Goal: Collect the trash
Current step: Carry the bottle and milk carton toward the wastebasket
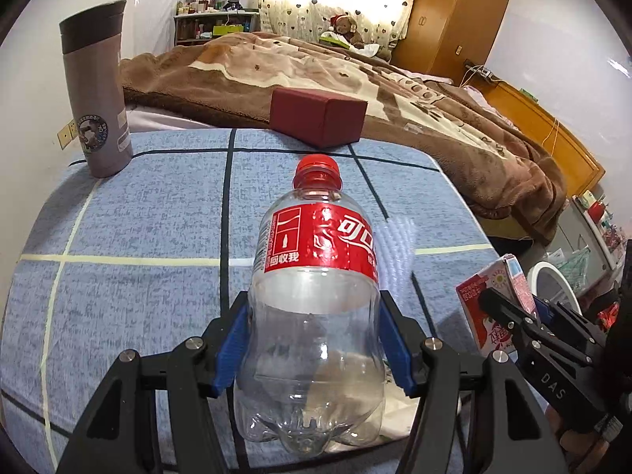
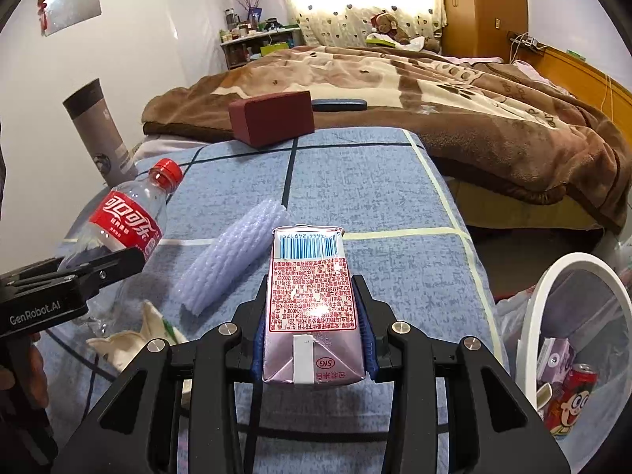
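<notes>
- Trash on the blue plaid tablecloth (image 2: 355, 205) is partly in hand: an empty clear plastic cola bottle with a red cap and red label (image 1: 316, 276) and a pink milk carton with a barcode on its end (image 2: 312, 292).
- Left gripper (image 1: 314, 339) has its blue-padded fingers (image 1: 231, 345) pressed on both sides of the bottle's lower body, clamped on it; from the right wrist view the bottle (image 2: 126, 229) leans with its cap away from the gripper.
- Right gripper (image 2: 314, 324) squeezes the carton between its two fingers, held off the cloth.
- A ribbed white foam sleeve (image 2: 233, 260) lies on the cloth between the bottle and the carton, touching neither gripper.
- A crumpled cream-coloured wrapper (image 2: 134, 339) lies near the cloth's front edge, below the bottle.
- A white-rimmed trash bin (image 2: 541, 316) sits to the right of the table, with a red drink can (image 2: 572, 399) and a pinkish carton inside.
- At the table's far side stand a grey-brown steel thermos (image 1: 98, 91) and a dark red rectangular box (image 1: 316, 114), well apart.
- Behind them spreads a brown blanket on the bed (image 1: 395, 79).
</notes>
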`<state>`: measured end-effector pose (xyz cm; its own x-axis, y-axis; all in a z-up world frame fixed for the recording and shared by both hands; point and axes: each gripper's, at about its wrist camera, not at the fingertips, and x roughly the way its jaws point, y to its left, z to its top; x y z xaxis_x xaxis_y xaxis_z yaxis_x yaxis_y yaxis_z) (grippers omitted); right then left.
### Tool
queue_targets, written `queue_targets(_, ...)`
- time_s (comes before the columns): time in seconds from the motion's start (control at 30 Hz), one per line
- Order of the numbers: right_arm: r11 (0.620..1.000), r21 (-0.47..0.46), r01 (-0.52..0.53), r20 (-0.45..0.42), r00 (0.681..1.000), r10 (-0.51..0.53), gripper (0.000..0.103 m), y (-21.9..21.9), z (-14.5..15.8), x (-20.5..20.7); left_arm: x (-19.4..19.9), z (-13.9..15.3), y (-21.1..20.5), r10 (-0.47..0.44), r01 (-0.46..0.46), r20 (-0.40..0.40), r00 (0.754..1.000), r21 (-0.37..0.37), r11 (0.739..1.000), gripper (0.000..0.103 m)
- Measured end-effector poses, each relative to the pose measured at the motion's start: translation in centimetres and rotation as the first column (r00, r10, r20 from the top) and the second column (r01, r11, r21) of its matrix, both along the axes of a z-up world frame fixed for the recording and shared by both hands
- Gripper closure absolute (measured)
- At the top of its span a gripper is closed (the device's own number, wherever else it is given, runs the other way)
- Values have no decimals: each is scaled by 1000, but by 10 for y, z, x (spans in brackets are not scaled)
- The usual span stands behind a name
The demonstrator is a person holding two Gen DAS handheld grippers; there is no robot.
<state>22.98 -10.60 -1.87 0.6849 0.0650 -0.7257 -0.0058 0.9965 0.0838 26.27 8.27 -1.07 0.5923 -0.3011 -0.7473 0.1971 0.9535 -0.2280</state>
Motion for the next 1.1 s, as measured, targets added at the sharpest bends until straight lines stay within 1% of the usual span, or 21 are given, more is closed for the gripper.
queue_targets(0.23,1000,22,3,30,1000,-3,65,-10,11,-13,-21,15,-8,-4,4,34,999,-12,1000,39)
queue_targets(0.47,999,41,15,65,998,-17,65,-26,24,-32,-41,33,-28,-38,40,71,997,-30,999,39)
queue_targets(0.77,998,43,53,105,993,-57,65,-54,36,-57,-63,48,-71,-114,119,107,988,-45,992,39)
queue_targets(1.1,991,47,127,132,982,-132,65,-100,43,-84,-83,56,-139,-225,232,127,966,-49,971,39)
